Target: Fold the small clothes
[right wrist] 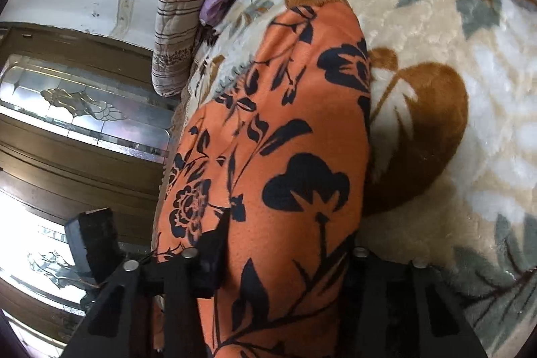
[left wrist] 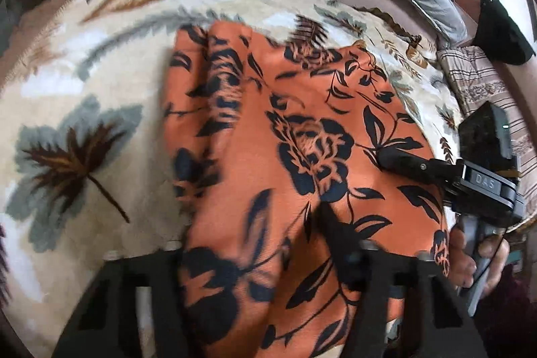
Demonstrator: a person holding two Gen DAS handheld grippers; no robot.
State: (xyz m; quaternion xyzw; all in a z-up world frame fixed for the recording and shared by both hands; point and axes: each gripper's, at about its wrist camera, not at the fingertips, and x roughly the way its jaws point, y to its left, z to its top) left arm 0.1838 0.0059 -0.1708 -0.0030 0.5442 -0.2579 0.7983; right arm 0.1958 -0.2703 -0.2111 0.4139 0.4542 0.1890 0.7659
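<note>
The orange floral garment (left wrist: 302, 130) is lying spread over the leaf-patterned blanket (left wrist: 100, 96) on the bed, giving it a soft, flat base for folding. The left gripper (left wrist: 268, 257) is reaching down onto its near edge with fabric bunched between the partly closed fingers (left wrist: 330, 223); whether they are pinching it I cannot tell. Further right, the right gripper (right wrist: 288, 250) is doing likewise along the same edge, cloth draped between its half-closed fingers (right wrist: 218, 234), grip unclear. Two holds would let the edge lift evenly.
</note>
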